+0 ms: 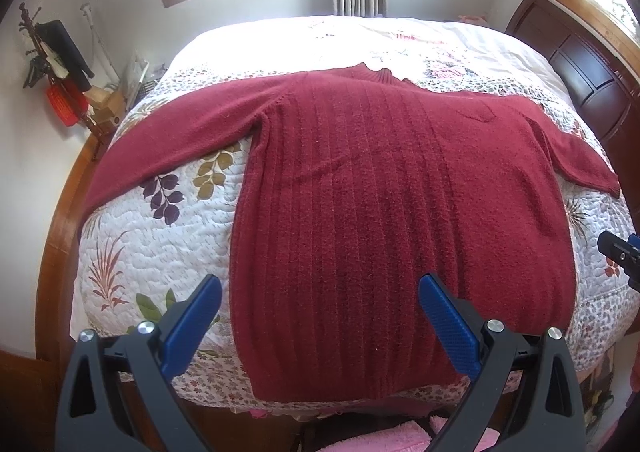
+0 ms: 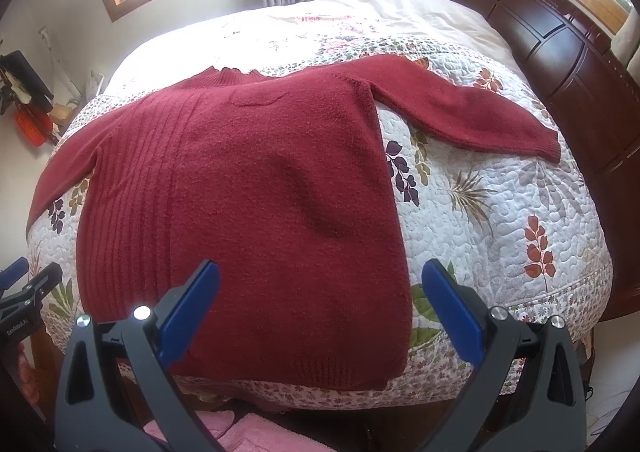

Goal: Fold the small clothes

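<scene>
Hovering wide apart, empty: left hand-held gripper (image 1: pixel 320 288), right hand-held gripper (image 2: pixel 320 272), above sweater (image 1: pixel 380 191).

The deep red knitted sweater (image 1: pixel 360 191) is one solid colour, with vertical ribbing running down part of its body (the rest is plain fuzzy knit). Under it, the white quilted bedspread (image 1: pixel 152 244) carries printed leaf sprays in purple, olive, green and rust red, edged by a band of small reddish-brown flowers. The dark reddish-brown wooden headboard (image 2: pixel 560 51) is glossy. Both tongs, left (image 1: pixel 320 328) and right (image 2: pixel 320 320), have blue textured pads (image 2: pixel 188 316) on dark grey arms.
</scene>
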Motion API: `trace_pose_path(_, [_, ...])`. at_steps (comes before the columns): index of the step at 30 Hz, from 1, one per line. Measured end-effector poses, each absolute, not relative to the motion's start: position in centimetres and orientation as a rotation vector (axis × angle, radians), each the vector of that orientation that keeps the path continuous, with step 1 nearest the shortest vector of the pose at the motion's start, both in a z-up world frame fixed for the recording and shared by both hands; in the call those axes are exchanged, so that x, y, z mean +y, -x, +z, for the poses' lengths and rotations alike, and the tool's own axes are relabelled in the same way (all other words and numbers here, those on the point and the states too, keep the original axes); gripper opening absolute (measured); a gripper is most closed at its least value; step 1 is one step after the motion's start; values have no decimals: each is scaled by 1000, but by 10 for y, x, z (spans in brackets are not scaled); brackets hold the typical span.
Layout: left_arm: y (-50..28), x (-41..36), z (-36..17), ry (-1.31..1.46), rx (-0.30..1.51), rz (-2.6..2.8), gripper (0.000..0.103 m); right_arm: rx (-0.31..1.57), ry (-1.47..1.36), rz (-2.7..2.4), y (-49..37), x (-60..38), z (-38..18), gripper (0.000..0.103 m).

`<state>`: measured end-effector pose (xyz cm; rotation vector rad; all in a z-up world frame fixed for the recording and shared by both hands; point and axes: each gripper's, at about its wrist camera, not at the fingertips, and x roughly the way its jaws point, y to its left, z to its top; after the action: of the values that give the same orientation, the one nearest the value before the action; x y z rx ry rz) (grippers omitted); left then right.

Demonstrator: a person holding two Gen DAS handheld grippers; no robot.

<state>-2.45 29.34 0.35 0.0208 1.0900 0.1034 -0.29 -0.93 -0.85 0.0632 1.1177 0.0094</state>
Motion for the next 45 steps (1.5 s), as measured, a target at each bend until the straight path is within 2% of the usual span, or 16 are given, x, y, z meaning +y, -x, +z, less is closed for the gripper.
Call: trace_pose_path(45, [20, 283, 5, -50, 1088, 115, 99, 1124, -77, 32, -3, -14, -13, 100])
